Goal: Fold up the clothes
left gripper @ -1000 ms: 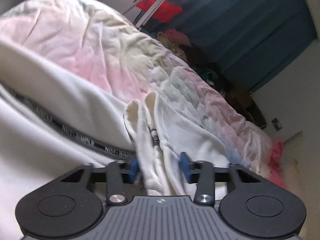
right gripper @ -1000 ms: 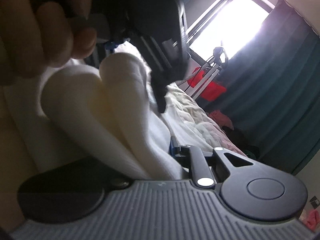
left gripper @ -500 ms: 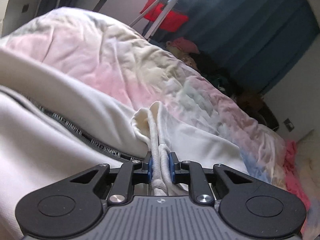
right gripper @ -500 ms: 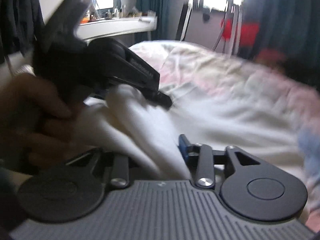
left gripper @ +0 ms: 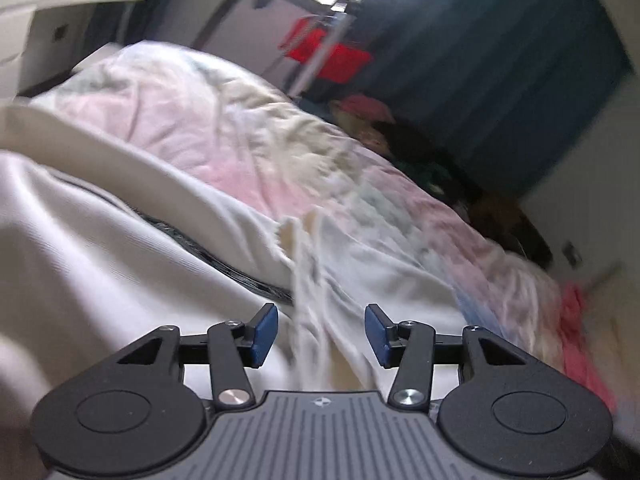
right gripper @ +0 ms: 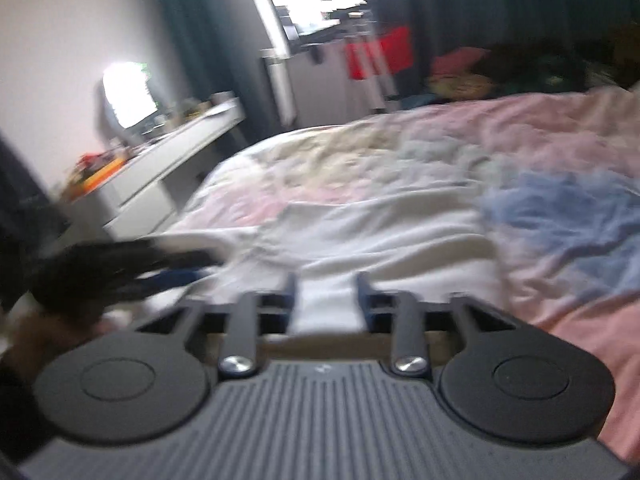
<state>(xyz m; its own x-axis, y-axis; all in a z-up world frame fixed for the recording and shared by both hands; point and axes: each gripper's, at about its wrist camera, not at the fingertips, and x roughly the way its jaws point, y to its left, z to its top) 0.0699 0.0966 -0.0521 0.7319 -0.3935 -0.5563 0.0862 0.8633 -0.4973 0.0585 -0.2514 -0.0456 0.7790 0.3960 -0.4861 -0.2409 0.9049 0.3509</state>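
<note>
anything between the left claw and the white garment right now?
Nothing visible. The left claw is open, and a bunched fold of the white garment runs up between its blue pads, on the pastel bedspread. The frame is motion-blurred, so contact is unclear.

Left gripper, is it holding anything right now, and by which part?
Nothing. The left gripper is open; a bunched edge of the white garment lies loose between its blue pads, untouched.
</note>
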